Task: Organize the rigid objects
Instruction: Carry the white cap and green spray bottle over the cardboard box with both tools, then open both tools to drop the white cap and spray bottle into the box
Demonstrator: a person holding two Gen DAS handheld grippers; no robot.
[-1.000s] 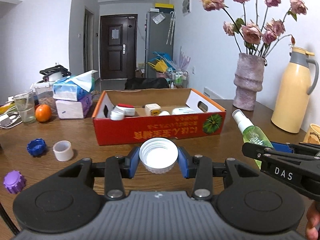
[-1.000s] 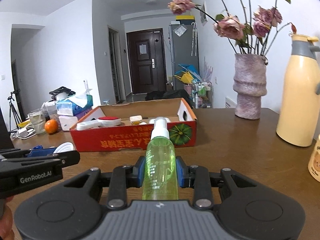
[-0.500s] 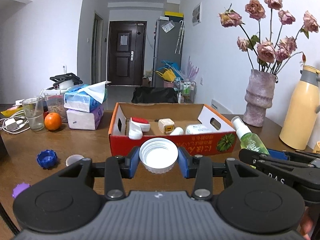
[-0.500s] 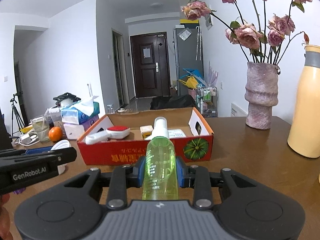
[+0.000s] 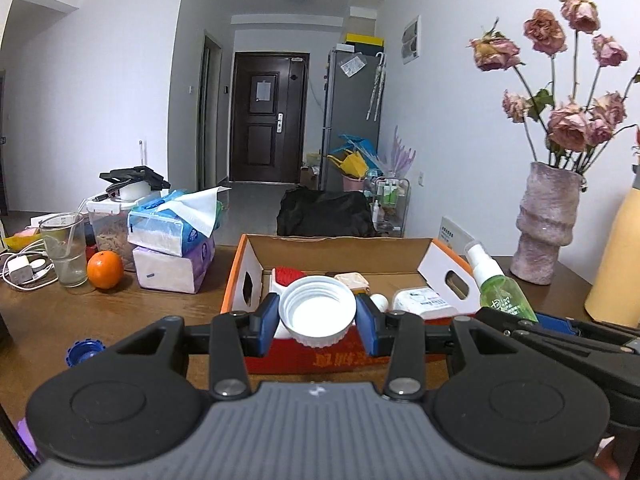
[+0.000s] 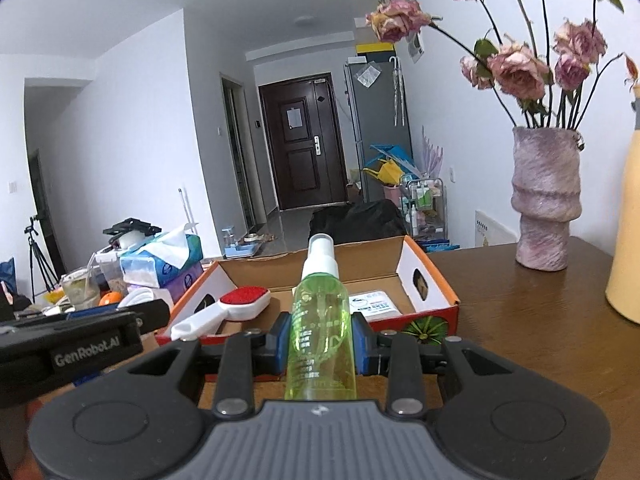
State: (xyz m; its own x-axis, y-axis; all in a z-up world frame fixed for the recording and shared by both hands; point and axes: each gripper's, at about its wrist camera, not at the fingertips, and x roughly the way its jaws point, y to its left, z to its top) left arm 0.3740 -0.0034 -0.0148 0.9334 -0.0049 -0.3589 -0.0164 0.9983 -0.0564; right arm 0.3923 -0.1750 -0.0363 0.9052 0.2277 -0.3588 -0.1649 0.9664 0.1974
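carrying both loads toward the red cardboard box point(image 5: 348, 356), lying at twelve o'clock: left gripper point(image 5: 317, 317) clamping a white cap point(image 5: 317, 312), right gripper point(image 6: 321, 345) clamping a green spray bottle point(image 6: 322, 320), long axis pointing at twelve; neither nearer.

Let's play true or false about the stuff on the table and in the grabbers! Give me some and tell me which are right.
1. The left gripper holds a white cap. True.
2. The right gripper holds an orange. False: it grips a green spray bottle; the orange sits on the table.
3. The cardboard box has nothing in it. False: a red-topped brush and other items lie inside.
4. Dried roses stand in a pink vase. True.
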